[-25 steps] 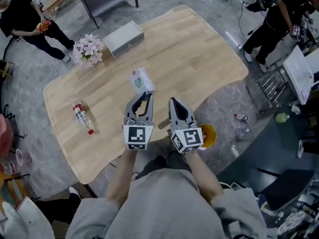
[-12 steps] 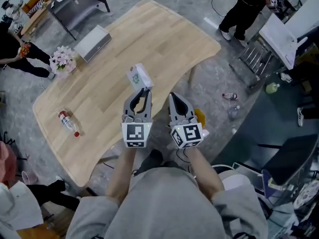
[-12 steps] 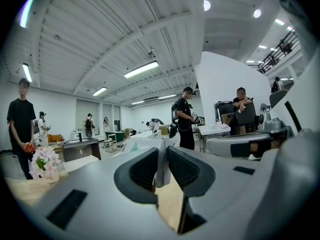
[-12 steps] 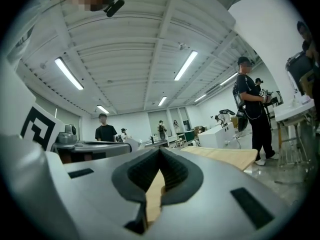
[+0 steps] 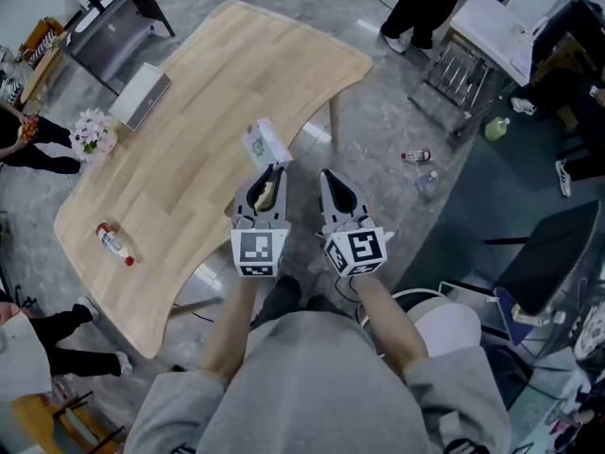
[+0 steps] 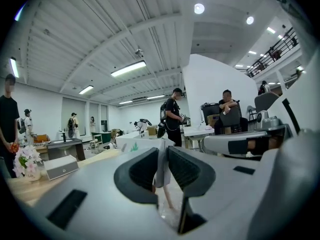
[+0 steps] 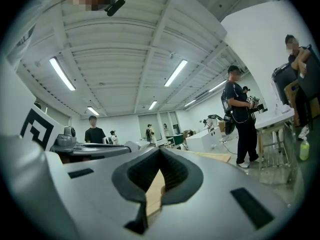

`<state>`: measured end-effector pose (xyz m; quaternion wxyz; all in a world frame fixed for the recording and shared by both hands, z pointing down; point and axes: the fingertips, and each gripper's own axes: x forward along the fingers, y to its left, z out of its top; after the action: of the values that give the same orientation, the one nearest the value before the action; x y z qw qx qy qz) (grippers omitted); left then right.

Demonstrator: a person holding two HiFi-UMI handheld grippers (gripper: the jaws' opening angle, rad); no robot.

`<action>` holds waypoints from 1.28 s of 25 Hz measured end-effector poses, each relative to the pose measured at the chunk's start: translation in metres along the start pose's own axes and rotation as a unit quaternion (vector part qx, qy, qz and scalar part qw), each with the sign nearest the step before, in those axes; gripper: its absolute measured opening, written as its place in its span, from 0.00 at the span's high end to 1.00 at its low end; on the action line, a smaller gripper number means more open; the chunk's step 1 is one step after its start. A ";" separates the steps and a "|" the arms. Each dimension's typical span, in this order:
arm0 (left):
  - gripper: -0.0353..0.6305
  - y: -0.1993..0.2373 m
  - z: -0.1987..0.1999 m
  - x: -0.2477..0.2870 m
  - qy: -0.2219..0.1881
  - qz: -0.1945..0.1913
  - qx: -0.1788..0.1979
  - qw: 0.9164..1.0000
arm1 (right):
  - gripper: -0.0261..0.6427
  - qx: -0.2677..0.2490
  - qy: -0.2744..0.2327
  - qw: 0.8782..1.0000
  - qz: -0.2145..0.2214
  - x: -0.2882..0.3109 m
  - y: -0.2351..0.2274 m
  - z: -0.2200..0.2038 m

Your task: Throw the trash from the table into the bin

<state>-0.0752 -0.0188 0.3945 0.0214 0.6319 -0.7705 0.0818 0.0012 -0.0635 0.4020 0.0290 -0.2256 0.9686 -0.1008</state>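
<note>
Left tool (image 5: pixel 270 173) clamped on white carton (image 5: pixel 264 144); carton sticks out at 12 o'clock, seen against worktop (image 5: pixel 189 112) near its edge. Right tool (image 5: pixel 331 176) closed, nothing in it. White round container (image 5: pixel 452 327) on floor at 4 o'clock is likely bin. It sits nearer right arm, so left tool must swing across. Bottle (image 5: pixel 112 243) lies on worktop at 8 o'clock.

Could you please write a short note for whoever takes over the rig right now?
The left claw is shut on a white carton, held at the table edge.
The right claw is shut and empty.
A bottle lies on the table's left end.
Done: carton picked up.
Left: bin the carton, then fetch the bottle. The white round container by the right elbow may be the bin.
</note>
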 end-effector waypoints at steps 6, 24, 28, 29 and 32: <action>0.84 -0.044 0.008 0.031 -0.012 -0.077 0.009 0.997 | 0.96 -0.002 -0.013 0.997 -0.075 -0.026 -0.042 0.007; 0.84 -0.116 0.010 0.070 -0.034 -0.310 0.023 0.950 | 0.96 -0.014 -0.033 0.950 -0.311 -0.087 -0.086 0.010; 0.84 -0.138 -0.008 0.073 -0.018 -0.331 0.024 0.943 | 0.96 -0.004 -0.030 0.944 -0.330 -0.104 -0.099 0.000; 0.84 -0.145 -0.013 0.074 -0.014 -0.334 0.023 0.942 | 0.96 0.000 -0.028 0.942 -0.334 -0.110 -0.103 -0.004; 0.84 -0.166 -0.028 0.077 -0.005 -0.344 0.026 0.938 | 0.96 0.013 -0.026 0.939 -0.343 -0.129 -0.117 -0.016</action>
<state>0.0698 -0.1203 0.4491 0.0279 0.8593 -0.5034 0.0858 0.1656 -0.1063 0.4437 0.0204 -0.5458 0.8302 -0.1115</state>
